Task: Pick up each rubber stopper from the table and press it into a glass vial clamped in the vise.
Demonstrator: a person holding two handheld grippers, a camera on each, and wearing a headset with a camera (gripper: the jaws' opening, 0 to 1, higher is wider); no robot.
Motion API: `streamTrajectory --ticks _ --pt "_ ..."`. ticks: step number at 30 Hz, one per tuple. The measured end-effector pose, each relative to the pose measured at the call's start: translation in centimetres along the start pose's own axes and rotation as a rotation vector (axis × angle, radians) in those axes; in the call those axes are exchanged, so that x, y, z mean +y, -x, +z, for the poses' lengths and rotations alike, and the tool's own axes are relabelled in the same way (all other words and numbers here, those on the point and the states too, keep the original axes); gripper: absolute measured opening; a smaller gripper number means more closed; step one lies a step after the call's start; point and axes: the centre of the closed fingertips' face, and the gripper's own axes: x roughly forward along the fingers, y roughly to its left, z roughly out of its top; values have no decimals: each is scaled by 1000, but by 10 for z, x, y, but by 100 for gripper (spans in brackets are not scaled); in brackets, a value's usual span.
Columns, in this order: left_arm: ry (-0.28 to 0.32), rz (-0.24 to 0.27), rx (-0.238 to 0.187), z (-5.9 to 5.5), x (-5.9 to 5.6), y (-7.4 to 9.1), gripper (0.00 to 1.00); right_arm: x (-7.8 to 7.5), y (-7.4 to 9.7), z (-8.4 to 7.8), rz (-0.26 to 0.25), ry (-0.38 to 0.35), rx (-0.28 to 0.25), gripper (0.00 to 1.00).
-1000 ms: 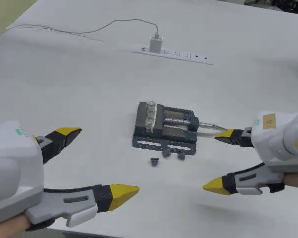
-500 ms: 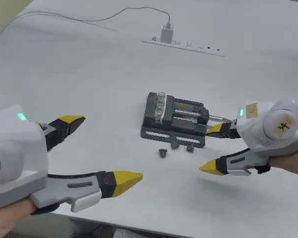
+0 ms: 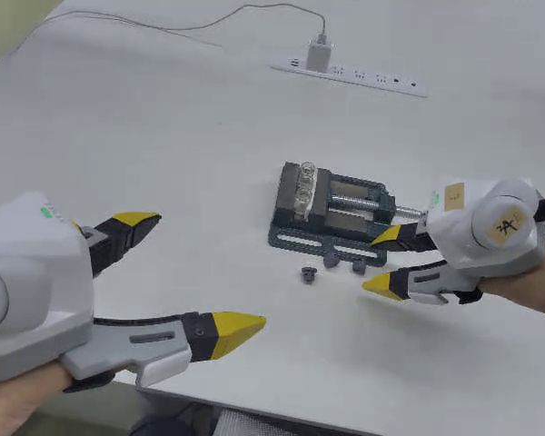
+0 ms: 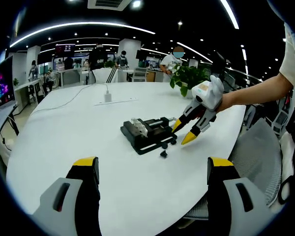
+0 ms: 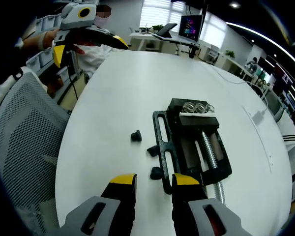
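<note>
Counting one vise (image 3: 331,213), three rubber stoppers (image 3: 309,272) lying loose just beside its base, glass vials (image 3: 304,186) clamped in it. Right gripper view is resolving three vial mouths; head view is blurring them together. Left gripper (image 3: 204,271) is hanging wide open, well apart from the vise; right gripper (image 3: 377,262) is sitting part-open, empty, near the vise's screw end

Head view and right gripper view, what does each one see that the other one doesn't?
Head view: the right gripper from above, its white body with paper labels, and the hand holding it. Right gripper view: a grey mesh chair beside the table and a lit screen far off. Both: the vise with glass vials, three loose rubber stoppers in front of it, the open left gripper and the white table.
</note>
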Motion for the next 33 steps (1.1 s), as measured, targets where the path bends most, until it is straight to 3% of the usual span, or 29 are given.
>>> streamTrajectory --ticks 14,33 --pt "12 7 7 -3 2 0 89 -4 -7 -4 4 36 3 13" --pt "15 1 13 -4 1 -3 88 -7 -10 -6 1 41 -2 8"
